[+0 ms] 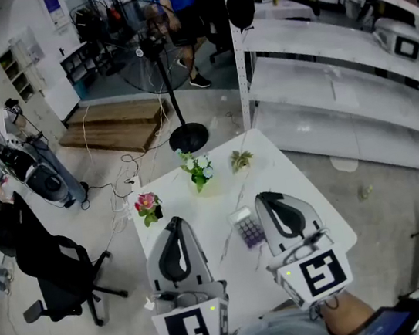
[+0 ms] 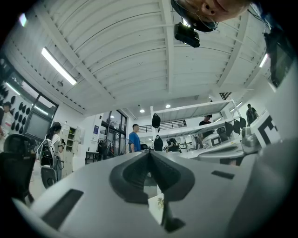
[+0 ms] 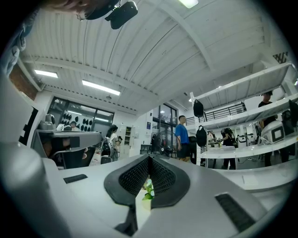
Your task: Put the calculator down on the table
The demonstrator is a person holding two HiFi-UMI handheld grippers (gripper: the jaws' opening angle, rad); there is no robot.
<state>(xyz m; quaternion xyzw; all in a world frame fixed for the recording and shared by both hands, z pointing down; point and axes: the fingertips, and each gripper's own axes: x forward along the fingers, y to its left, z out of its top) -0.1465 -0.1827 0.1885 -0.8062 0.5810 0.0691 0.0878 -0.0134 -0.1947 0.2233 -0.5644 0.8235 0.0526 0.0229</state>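
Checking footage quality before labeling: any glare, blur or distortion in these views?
Head view: evenly lit, the shelves bow from the wide lens, the calculator looks sharp. Left gripper view: the ceiling light strip blows out. Both gripper views: dark corners.

Table top: a smooth, semi-gloss white slab with grey veining, stone-like (real stone or laminate cannot be told). Calculator: light plastic casing with a slight sheen. Left gripper and right gripper: matt, pale-grey plastic shells. The right gripper's pads are black with a fine mesh texture; the left's pads are black and look smoother. Boards on the floor at the table's 11 o'clock: bare, rough-looking wood. Chair at 9 o'clock: black and matt, seemingly cloth.
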